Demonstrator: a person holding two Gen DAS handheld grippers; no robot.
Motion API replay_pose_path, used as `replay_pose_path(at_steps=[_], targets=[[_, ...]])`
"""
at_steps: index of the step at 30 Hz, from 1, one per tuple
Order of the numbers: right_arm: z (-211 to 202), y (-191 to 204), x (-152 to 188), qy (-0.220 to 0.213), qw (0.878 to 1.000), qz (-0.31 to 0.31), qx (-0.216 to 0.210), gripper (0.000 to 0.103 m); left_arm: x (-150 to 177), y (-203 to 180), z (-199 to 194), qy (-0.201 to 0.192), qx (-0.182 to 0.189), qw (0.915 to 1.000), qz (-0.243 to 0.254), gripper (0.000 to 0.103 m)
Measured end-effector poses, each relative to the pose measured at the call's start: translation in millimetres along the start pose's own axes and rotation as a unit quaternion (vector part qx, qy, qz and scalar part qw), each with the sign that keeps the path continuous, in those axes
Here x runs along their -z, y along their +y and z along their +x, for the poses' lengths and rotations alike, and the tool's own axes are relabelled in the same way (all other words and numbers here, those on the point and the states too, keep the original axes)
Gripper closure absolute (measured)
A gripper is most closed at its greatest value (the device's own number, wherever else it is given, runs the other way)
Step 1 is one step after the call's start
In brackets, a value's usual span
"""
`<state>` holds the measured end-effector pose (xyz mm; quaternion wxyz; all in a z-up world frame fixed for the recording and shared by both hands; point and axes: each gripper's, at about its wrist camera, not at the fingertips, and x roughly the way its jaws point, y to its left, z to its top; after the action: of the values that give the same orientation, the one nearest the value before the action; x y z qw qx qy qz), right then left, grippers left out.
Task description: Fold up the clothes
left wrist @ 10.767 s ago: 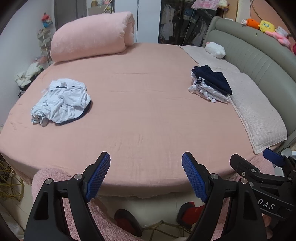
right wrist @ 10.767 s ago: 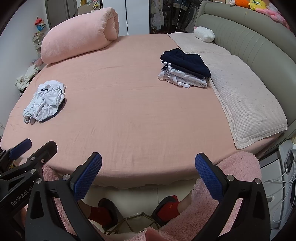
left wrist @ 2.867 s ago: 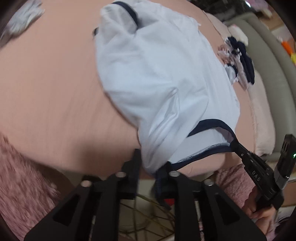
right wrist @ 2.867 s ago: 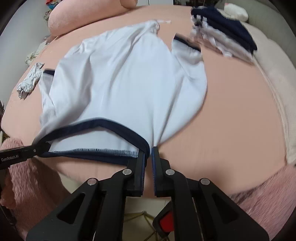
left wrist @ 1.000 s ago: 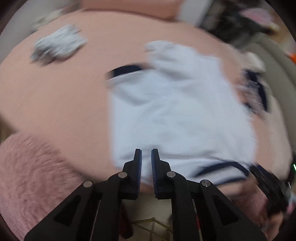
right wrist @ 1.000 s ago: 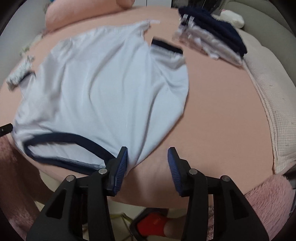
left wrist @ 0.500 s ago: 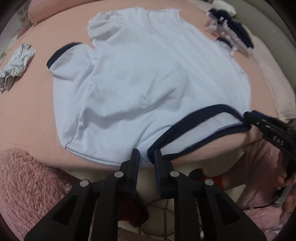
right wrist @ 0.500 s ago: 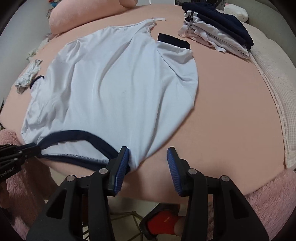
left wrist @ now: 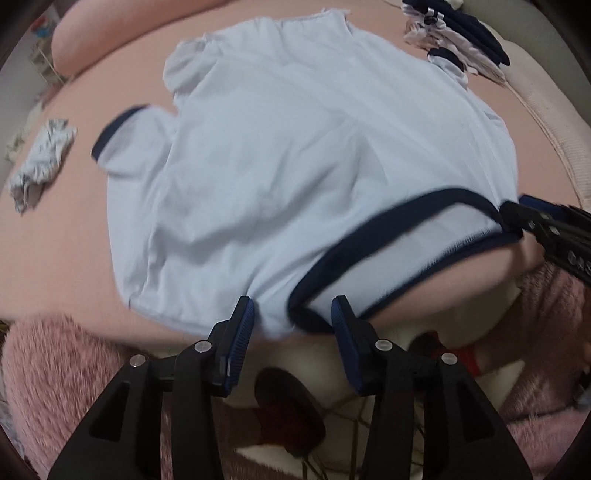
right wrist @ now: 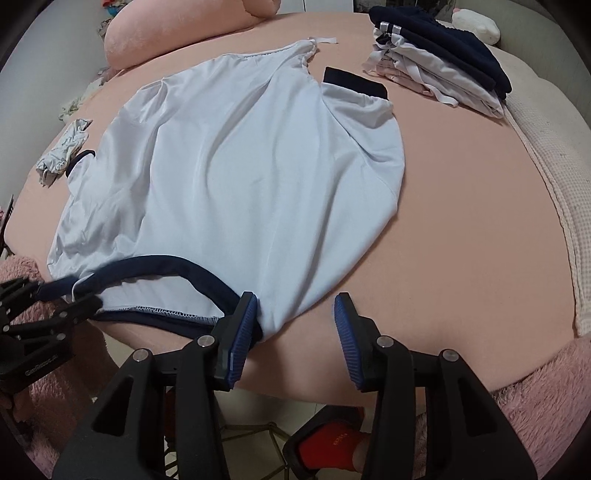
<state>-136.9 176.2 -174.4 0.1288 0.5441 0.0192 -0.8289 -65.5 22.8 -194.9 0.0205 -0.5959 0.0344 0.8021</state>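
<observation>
Filling both views beyond the fingers, a round bed under a salmon-pink sheet [right wrist: 461,229] carries everything. Spread flat across it lies a pale blue short-sleeved shirt with navy trim at hem and cuffs [right wrist: 258,177], its navy-edged hem nearest the fingers at the bed's near edge and its neckline far ahead of them.

A rolled pink plush blanket [right wrist: 184,29] lies well beyond the shirt, ahead and to the left of the right fingers. A cream quilted pad [right wrist: 546,192] runs along the bed's edge to their right. A folded stack of navy and white clothes [right wrist: 439,62] sits far ahead and to the right, apart from the shirt's nearer sleeve. A small crumpled white-grey garment [right wrist: 62,151] lies far to the left, just beside the shirt's other cuff.

The left gripper [left wrist: 291,325] has its jaws opening; the hem corner lies between the blue-padded fingers [left wrist: 242,332], and the pads do not press it. The right gripper [right wrist: 295,325] stands partly open, gripping nothing; its left finger touches the shirt's other hem corner, while bare sheet shows between the two. A pink fluffy garment [right wrist: 546,391] and a red sock [right wrist: 332,443] of the person show below the fingers.
</observation>
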Motion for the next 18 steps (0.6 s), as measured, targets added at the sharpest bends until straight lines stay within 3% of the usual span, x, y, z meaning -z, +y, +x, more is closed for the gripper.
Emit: replay_pose_path(at_steps=[4, 9, 12, 15, 18], targets=[[1, 2, 0, 0.002, 1.0, -0.002, 0.003, 0.058, 16, 14, 0, 0.027, 0.049, 0.998, -0.031, 0.058], [-6, 2, 0, -0.016, 1.0, 0.003, -0.001, 0.058, 14, 38, -25, -0.054, 0.084, 0.9924, -0.072, 0.058], [-13, -1, -3, -0.041, 0.999, 0.016, -0.008, 0.058, -4, 43, -22, -0.078, 0.076, 0.992, -0.065, 0.058], [-3, -6, -9, -0.03, 0.999, 0.027, 0.009, 0.058, -9, 37, 15, -0.023, 0.041, 0.9973, -0.057, 0.058], [2, -10, -8, -0.014, 0.999, 0.03, 0.017, 0.058, 7, 40, 11, -0.015, 0.037, 0.9979, -0.052, 0.058]])
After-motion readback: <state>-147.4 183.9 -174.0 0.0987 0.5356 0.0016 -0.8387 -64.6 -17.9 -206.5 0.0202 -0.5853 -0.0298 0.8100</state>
